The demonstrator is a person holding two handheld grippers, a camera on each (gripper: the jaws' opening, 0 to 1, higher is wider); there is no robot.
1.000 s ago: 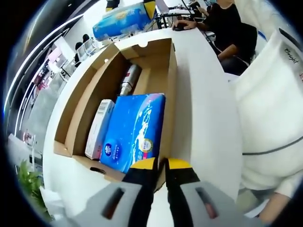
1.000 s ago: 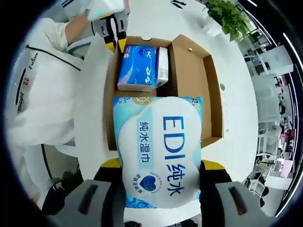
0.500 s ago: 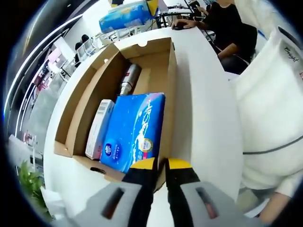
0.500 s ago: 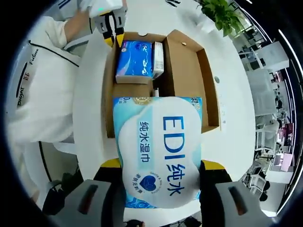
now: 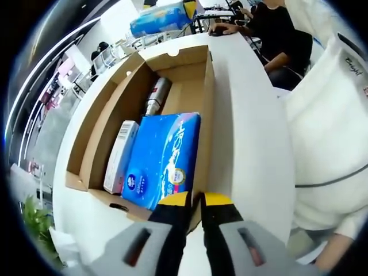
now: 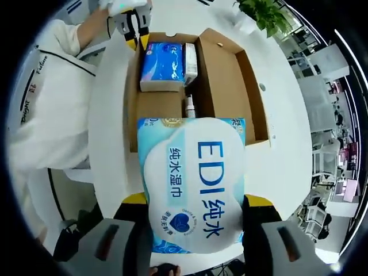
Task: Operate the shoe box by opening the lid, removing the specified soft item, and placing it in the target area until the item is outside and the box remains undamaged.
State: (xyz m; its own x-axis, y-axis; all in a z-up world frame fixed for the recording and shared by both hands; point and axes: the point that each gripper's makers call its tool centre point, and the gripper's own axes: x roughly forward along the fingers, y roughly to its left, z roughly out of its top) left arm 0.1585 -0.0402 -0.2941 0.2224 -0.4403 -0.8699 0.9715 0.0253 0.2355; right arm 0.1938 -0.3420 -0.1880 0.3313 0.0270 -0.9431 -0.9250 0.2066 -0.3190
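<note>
The brown cardboard shoe box (image 5: 204, 103) lies open on a white table, its lid (image 6: 230, 86) folded out flat beside it. Inside are a blue tissue pack (image 5: 164, 158), a white carton (image 5: 119, 155) and a silver bottle (image 5: 156, 95). My left gripper (image 5: 195, 201) is shut on the box's near wall at its corner, and it appears at the box's far end (image 6: 133, 23) in the right gripper view. My right gripper (image 6: 195, 201) is shut on a light-blue wet-wipes pack (image 6: 192, 184), held in the air above the box. The same wet-wipes pack (image 5: 161, 17) shows beyond the box.
A person in white clothing (image 5: 328, 132) stands close along the table's (image 5: 253, 132) edge. Another person in dark clothes (image 5: 276, 29) sits at a desk behind. A potted plant (image 6: 270, 14) stands on the table beyond the box lid.
My right gripper has lifted the wet-wipes pack higher and away, so the box looks smaller beneath it. The left gripper stays shut on the box wall, unmoved.
</note>
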